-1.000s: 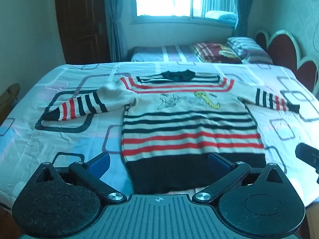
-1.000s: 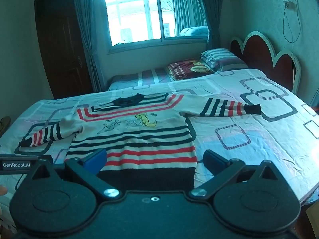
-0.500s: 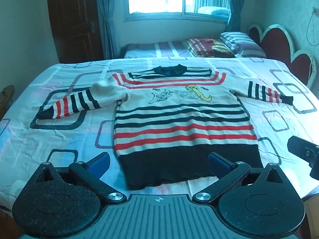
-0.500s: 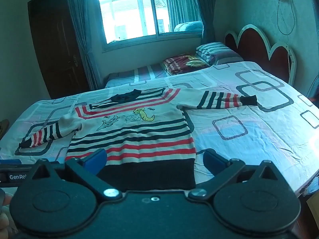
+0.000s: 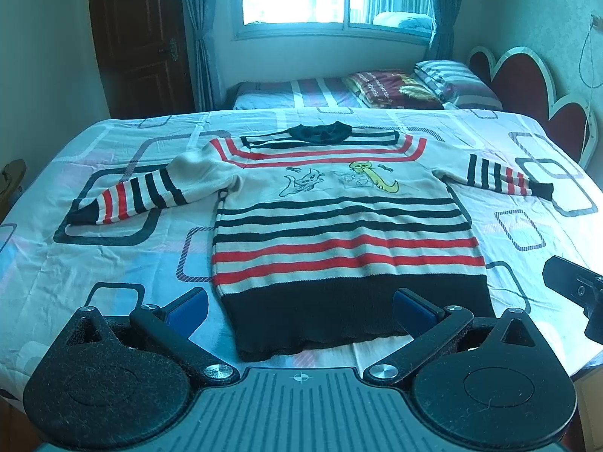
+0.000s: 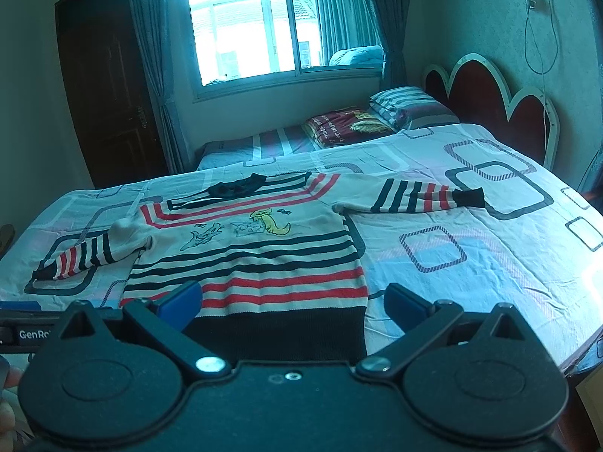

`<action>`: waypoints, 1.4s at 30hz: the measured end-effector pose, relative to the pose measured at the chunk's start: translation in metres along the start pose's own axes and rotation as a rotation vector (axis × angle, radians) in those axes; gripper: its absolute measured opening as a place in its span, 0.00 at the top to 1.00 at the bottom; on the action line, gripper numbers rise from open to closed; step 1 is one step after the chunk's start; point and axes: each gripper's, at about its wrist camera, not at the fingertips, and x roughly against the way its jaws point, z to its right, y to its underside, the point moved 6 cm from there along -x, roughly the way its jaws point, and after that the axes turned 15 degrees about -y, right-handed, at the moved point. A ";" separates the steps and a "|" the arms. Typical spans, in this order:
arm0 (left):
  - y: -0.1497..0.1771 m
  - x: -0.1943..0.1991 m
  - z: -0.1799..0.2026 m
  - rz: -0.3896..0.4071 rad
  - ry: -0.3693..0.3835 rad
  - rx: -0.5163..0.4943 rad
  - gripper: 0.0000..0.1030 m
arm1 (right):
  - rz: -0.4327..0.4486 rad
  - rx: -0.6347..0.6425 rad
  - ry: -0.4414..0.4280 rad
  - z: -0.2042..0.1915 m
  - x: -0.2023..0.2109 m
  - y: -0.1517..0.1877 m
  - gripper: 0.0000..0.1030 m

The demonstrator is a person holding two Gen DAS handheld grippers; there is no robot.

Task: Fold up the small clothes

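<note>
**A:** so where's the sweater at?

**B:** the cream knit sweater with red and black stripes and a black hem [image 5: 339,226] lies flat, face up, on the bed with the white sheet printed in rounded rectangles [image 5: 94,263]. Both sleeves are spread out sideways, collar toward the window [image 6: 264,26].

**A:** and the grippers?

**B:** left gripper [image 5: 299,307] hangs just off the hem, jaws spread wide, nothing in them. Right gripper [image 6: 294,301] is the same deal, released and empty, over the hem's right corner.
</note>
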 end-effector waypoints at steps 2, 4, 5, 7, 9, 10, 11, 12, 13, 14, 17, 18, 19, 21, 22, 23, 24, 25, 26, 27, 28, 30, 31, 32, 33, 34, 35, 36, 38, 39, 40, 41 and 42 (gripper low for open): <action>0.000 -0.001 0.001 -0.002 0.000 -0.003 0.00 | -0.002 -0.002 0.000 0.001 0.000 0.000 0.01; -0.001 -0.001 0.002 -0.003 0.001 -0.004 0.00 | -0.004 -0.006 0.002 0.003 0.000 0.000 0.01; -0.001 -0.001 0.002 -0.003 0.002 -0.004 0.00 | -0.005 -0.007 0.002 0.003 0.000 0.000 0.01; -0.001 -0.001 0.003 -0.003 0.001 -0.005 0.00 | -0.004 -0.006 0.002 0.003 0.000 0.000 0.01; -0.001 -0.001 0.003 -0.002 0.003 -0.007 0.00 | -0.006 -0.006 0.003 0.004 0.000 0.000 0.01; 0.000 -0.001 0.005 -0.001 0.004 -0.007 0.00 | -0.006 -0.008 0.002 0.004 0.000 0.000 0.01; 0.000 -0.001 0.006 0.000 0.004 -0.008 0.00 | -0.006 -0.007 0.003 0.004 0.000 0.000 0.01; -0.001 -0.001 0.006 0.000 0.004 -0.008 0.00 | -0.006 -0.007 0.003 0.004 0.000 0.000 0.01; -0.001 -0.001 0.007 0.000 0.003 -0.009 0.00 | -0.007 -0.007 0.003 0.005 0.000 0.000 0.01; -0.001 -0.001 0.007 -0.001 0.004 -0.008 0.00 | -0.006 -0.008 0.003 0.005 0.000 0.000 0.01; -0.002 0.000 0.009 -0.003 0.005 -0.007 0.00 | -0.007 -0.007 0.002 0.005 -0.001 0.000 0.01; -0.002 0.000 0.009 -0.004 0.005 -0.007 0.00 | -0.006 -0.007 0.003 0.005 0.000 0.000 0.01; -0.002 -0.001 0.009 -0.004 0.005 -0.007 0.00 | -0.006 -0.007 0.003 0.005 0.000 0.000 0.01; -0.002 -0.001 0.009 -0.005 0.005 -0.006 0.00 | -0.008 -0.009 0.003 0.006 0.000 0.000 0.01; -0.002 -0.001 0.009 -0.006 0.005 -0.006 0.00 | -0.009 -0.010 0.003 0.007 0.000 0.000 0.01; -0.002 -0.001 0.009 -0.007 0.005 -0.004 0.00 | -0.008 -0.010 0.002 0.007 0.000 0.000 0.01; -0.002 -0.001 0.009 -0.007 0.005 -0.003 0.00 | -0.008 -0.010 0.002 0.007 0.000 -0.001 0.01; -0.002 -0.002 0.009 -0.005 0.004 -0.004 0.00 | -0.008 -0.009 0.003 0.007 0.000 0.000 0.01; -0.002 -0.002 0.009 -0.005 0.003 -0.004 0.00 | -0.009 -0.009 0.004 0.007 0.000 0.000 0.01; -0.002 -0.002 0.009 -0.006 0.005 -0.003 0.00 | -0.010 -0.011 0.004 0.008 -0.001 0.000 0.01; -0.002 -0.003 0.009 -0.007 0.006 -0.001 0.00 | -0.012 -0.012 0.003 0.009 -0.001 0.000 0.01; -0.002 -0.003 0.010 -0.007 0.007 -0.002 0.00 | -0.013 -0.011 0.004 0.010 -0.002 0.000 0.01; -0.003 -0.004 0.009 -0.008 0.009 -0.001 0.00 | -0.012 -0.012 0.005 0.010 -0.003 0.000 0.01; -0.003 -0.005 0.009 -0.009 0.010 0.000 0.00 | -0.013 -0.012 0.005 0.010 -0.003 -0.001 0.01; -0.003 -0.005 0.009 -0.009 0.010 0.001 0.00 | -0.013 -0.012 0.004 0.009 -0.004 -0.001 0.01; -0.003 -0.005 0.009 -0.009 0.011 0.001 0.00 | -0.014 -0.011 0.005 0.009 -0.005 -0.001 0.01; -0.003 -0.005 0.010 -0.010 0.011 0.001 0.00 | -0.014 -0.011 0.005 0.009 -0.005 -0.001 0.01; -0.003 -0.005 0.010 -0.010 0.011 0.002 0.00 | -0.014 -0.012 0.004 0.009 -0.005 -0.001 0.01; -0.003 -0.005 0.010 -0.010 0.011 0.002 0.00 | -0.014 -0.013 0.004 0.009 -0.005 -0.001 0.01; -0.003 -0.005 0.010 -0.010 0.011 0.002 0.00 | -0.014 -0.013 0.005 0.009 -0.005 -0.001 0.01; -0.003 -0.006 0.010 -0.011 0.011 0.004 0.00 | -0.013 -0.012 0.004 0.009 -0.005 -0.001 0.01; -0.004 -0.006 0.010 -0.011 0.012 0.005 0.00 | -0.013 -0.012 0.004 0.009 -0.005 -0.001 0.01; -0.004 -0.007 0.010 -0.012 0.012 0.005 0.00 | -0.014 -0.012 0.005 0.010 -0.005 -0.001 0.01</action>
